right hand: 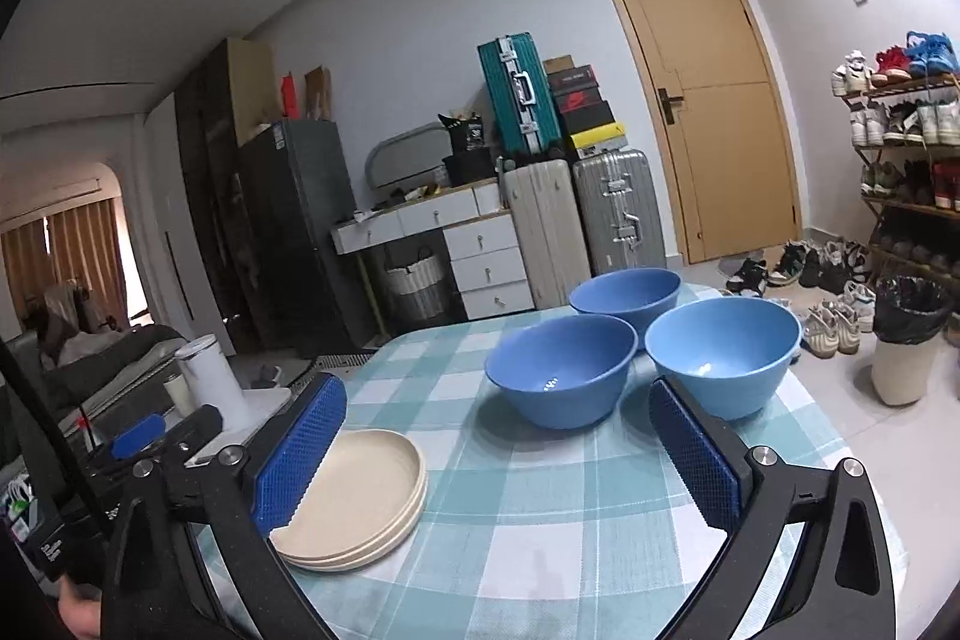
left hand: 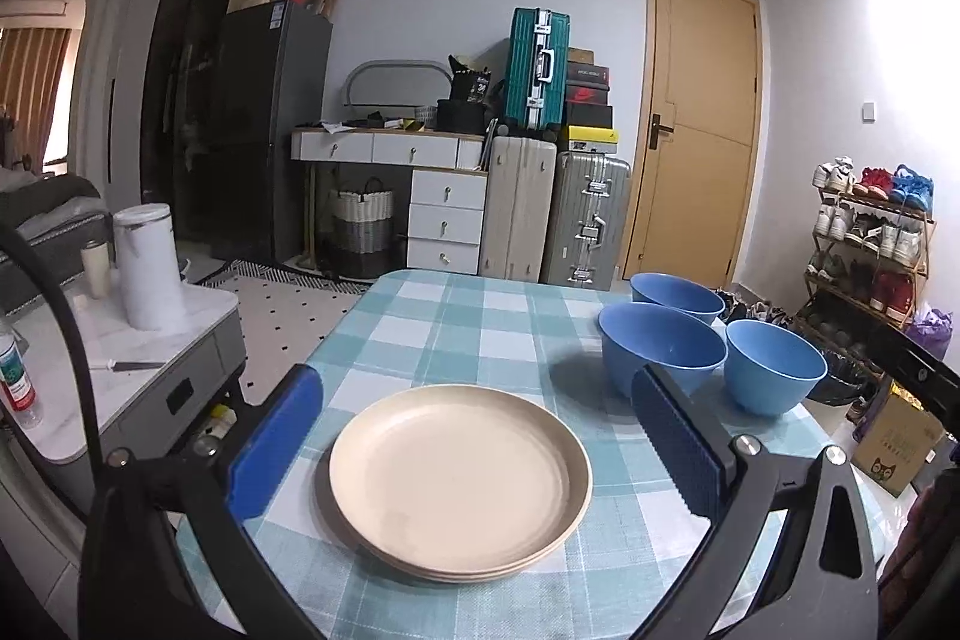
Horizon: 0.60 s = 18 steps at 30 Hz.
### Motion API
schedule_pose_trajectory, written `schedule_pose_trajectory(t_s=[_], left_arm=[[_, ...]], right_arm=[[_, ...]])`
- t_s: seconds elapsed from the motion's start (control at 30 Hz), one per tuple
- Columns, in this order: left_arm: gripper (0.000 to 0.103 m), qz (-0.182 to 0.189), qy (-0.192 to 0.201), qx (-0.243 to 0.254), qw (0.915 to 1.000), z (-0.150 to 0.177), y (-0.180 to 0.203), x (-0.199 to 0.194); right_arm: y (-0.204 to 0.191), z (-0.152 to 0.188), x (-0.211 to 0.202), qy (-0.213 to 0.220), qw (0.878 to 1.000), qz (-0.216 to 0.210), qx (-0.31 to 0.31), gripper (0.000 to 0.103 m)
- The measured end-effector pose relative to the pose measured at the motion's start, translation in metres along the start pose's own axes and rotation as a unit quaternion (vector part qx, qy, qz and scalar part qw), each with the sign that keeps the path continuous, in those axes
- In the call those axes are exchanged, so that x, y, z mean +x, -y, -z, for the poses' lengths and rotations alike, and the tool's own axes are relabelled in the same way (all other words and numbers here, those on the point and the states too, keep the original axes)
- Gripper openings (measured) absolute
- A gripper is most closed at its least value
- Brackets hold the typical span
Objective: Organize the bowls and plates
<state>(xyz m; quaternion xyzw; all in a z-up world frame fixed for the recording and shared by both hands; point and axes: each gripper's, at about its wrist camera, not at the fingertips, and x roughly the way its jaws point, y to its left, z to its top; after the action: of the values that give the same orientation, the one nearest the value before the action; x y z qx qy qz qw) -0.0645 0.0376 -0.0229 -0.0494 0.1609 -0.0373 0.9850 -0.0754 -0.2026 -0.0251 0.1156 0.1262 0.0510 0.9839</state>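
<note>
Three blue bowls (right hand: 561, 370) sit apart in a cluster at 1 o'clock on the checked tablecloth (right hand: 540, 508), with stacked beige plates (left hand: 459, 478) at 9 o'clock of them. Both appear light, rigid, smooth plastic, probably slippery: grip a bowl across its rim wall, a plate by its raised edge. Left gripper (left hand: 480, 448) and right gripper (right hand: 498, 460) stand wide apart, empty.
</note>
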Motion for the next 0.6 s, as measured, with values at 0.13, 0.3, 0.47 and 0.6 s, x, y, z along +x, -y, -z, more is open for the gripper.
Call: schedule_pose_trajectory(t_s=[0.13, 0.3, 0.47, 0.6], left_arm=[[0.103, -0.012, -0.012, -0.001, 0.9999, 0.002, -0.004, 0.004], [0.103, -0.046, -0.039, -0.005, 0.9981, 0.004, -0.019, 0.016], [0.103, -0.047, -0.095, -0.068, 0.9921, 0.001, -0.058, 0.043], [0.103, -0.08, -0.154, -0.086, 0.9811, 0.005, -0.077, 0.077]], right_arm=[[0.003, 0.0, 0.007, -0.023, 1.0, 0.004, 0.011, 0.102], [0.002, 0.007, 0.039, -0.093, 0.995, -0.026, 0.025, 0.102], [-0.007, 0.02, 0.083, -0.169, 0.984, -0.043, 0.033, 0.102], [-0.015, 0.032, 0.137, -0.235, 0.97, -0.046, 0.041, 0.102]])
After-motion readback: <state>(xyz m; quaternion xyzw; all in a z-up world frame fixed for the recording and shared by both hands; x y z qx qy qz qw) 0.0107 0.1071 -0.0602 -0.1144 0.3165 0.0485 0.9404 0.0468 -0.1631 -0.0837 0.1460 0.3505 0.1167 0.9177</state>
